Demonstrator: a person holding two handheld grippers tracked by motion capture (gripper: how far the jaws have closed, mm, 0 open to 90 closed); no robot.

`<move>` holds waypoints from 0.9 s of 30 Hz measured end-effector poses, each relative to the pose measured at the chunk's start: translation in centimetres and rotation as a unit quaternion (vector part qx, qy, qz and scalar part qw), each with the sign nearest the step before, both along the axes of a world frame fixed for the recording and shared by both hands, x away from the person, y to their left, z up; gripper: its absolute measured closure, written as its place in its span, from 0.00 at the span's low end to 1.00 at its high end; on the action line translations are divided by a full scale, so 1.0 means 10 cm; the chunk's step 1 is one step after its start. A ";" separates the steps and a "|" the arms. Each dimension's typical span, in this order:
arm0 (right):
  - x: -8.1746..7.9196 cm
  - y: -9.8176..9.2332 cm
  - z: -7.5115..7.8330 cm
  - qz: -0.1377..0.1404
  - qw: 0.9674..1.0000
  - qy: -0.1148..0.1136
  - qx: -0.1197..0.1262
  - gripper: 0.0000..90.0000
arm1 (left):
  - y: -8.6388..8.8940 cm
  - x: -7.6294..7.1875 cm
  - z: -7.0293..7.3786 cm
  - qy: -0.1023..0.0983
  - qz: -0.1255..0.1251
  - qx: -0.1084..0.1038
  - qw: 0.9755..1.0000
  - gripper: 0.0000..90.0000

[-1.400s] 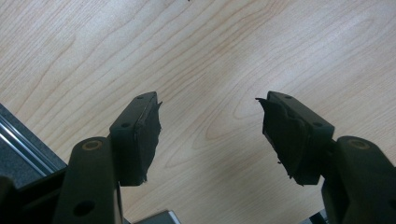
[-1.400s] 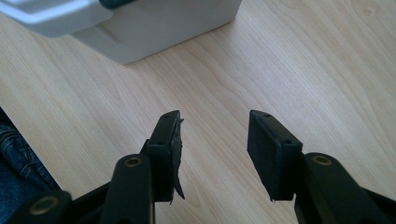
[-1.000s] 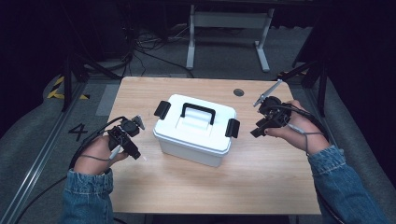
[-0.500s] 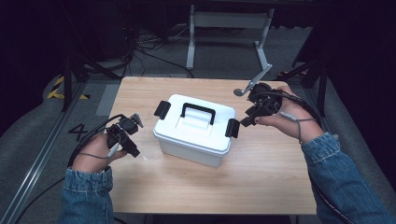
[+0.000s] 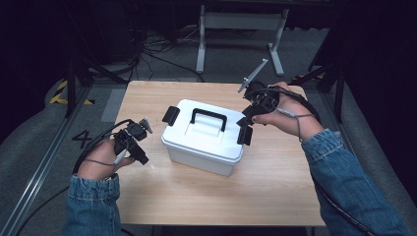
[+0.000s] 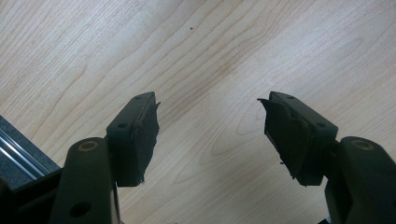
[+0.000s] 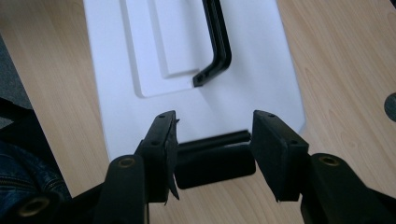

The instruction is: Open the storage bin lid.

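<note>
A white lidded box point(image 5: 204, 135) with a black handle point(image 5: 209, 118) stands mid-table, a black latch on each end. My right gripper point(image 5: 244, 121) hovers at the box's right end, directly over the right latch point(image 5: 244, 135). In the right gripper view, that gripper point(image 7: 212, 126) is open and its jaws straddle the latch point(image 7: 215, 165); beyond them are the lid point(image 7: 149, 46) and handle point(image 7: 217, 46). My left gripper point(image 5: 140, 156) stays left of the box, apart from it. It is open point(image 6: 210, 112) over bare wood point(image 6: 210, 46), with nothing between its jaws.
The left latch point(image 5: 170, 115) sticks out from the box's far-left end. A dark round spot point(image 7: 391, 106) marks the tabletop near the right gripper. Behind the table point(image 5: 275, 187), a metal stand point(image 5: 236, 22) and cables lie on the floor. There is free wood in front of the box.
My right gripper has swung left and down from the table's right side onto the box's right latch. The left gripper has barely moved.
</note>
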State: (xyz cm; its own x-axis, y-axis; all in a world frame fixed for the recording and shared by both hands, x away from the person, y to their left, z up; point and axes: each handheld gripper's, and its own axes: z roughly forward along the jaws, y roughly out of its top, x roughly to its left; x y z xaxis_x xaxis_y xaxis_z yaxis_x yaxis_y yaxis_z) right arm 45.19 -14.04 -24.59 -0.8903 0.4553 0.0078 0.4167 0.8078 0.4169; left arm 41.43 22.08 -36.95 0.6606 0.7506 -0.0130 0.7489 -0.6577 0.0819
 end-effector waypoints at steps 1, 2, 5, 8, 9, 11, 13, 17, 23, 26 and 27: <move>0.01 0.04 0.00 0.002 1.000 0.001 0.000 0.57 | 0.00 0.00 0.00 0.000 -0.002 -0.001 1.000 0.40; 0.02 0.07 -0.01 0.005 1.000 0.000 0.001 0.57 | 0.00 0.00 0.00 0.000 -0.002 -0.001 1.000 0.40; 0.05 0.18 -0.05 0.017 1.000 0.002 0.002 0.57 | -0.01 0.00 0.00 0.003 0.000 -0.002 1.000 0.40; 0.09 0.27 -0.09 0.023 1.000 0.003 0.003 0.57 | -0.02 0.00 -0.01 0.002 -0.007 0.000 1.000 0.40; 0.10 0.31 -0.10 0.025 1.000 0.003 0.005 0.56 | -0.02 0.00 -0.01 0.002 -0.008 0.000 1.000 0.40; 0.14 0.37 -0.12 0.028 1.000 0.002 0.008 0.56 | -0.01 0.00 0.00 0.001 -0.011 -0.001 1.000 0.39; 0.17 0.43 -0.14 0.030 0.999 0.002 0.011 0.56 | -0.01 0.00 0.00 -0.001 -0.011 0.000 1.000 0.39; 0.26 0.56 -0.20 0.030 0.999 0.013 0.014 0.55 | -0.02 0.00 -0.01 0.002 -0.007 -0.003 1.000 0.39; 0.39 0.70 -0.29 0.034 0.999 0.016 0.010 0.56 | -0.03 0.00 -0.01 0.002 -0.009 -0.002 1.000 0.39; 0.43 0.76 -0.31 0.036 0.999 0.018 0.013 0.55 | -0.03 0.01 -0.01 0.001 -0.009 -0.003 1.000 0.39; 0.43 0.76 -0.31 0.036 0.999 0.018 0.013 0.55 | -0.03 0.01 -0.01 0.001 -0.009 -0.003 1.000 0.39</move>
